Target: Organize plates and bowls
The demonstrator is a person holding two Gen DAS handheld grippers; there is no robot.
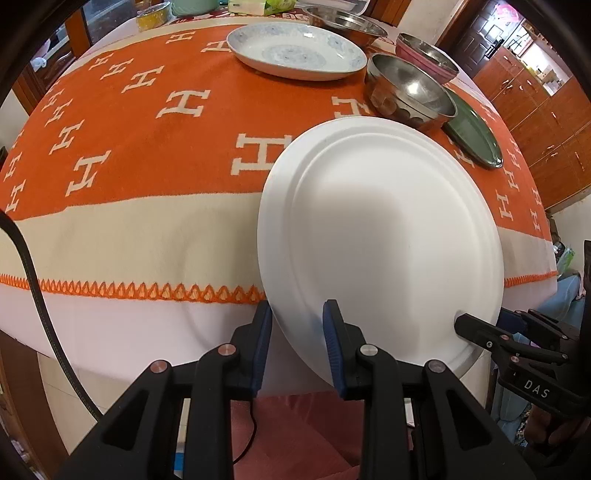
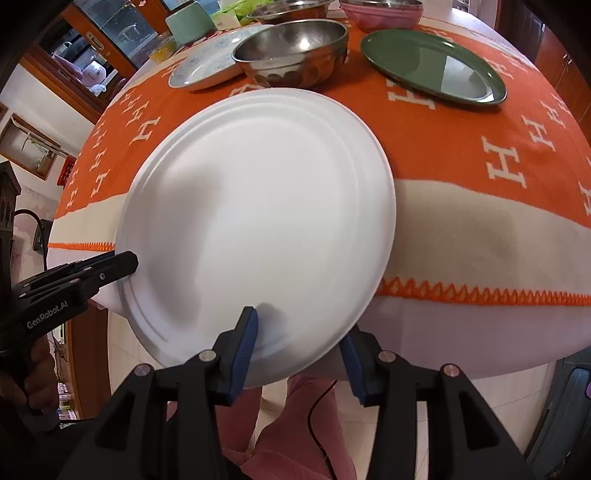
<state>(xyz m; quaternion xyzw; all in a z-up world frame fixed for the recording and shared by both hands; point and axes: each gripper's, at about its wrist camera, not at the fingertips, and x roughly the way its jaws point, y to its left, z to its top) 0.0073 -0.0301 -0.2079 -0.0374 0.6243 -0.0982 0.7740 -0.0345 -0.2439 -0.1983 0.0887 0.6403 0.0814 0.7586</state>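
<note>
A white plate (image 1: 380, 236) (image 2: 258, 221) hangs tilted over the table's near edge, its far rim above the orange cloth. My left gripper (image 1: 297, 332) is shut on its near rim, one blue pad on each side. My right gripper (image 2: 299, 343) straddles another part of the rim with its jaws wider apart and the pads not clearly pressing. On the table behind stand a steel bowl (image 1: 410, 88) (image 2: 295, 48), a green plate (image 1: 472, 133) (image 2: 432, 70), a blue-patterned white plate (image 1: 295, 51) (image 2: 207, 62) and a pink bowl (image 1: 424, 55) (image 2: 380, 14).
The round table wears an orange cloth (image 1: 147, 122) with white H marks. A second steel bowl (image 1: 343, 20), a yellow cup (image 1: 153, 16) and a pale green container (image 2: 190, 22) stand at the far side. Wooden cabinets (image 1: 546, 110) line the wall to the right.
</note>
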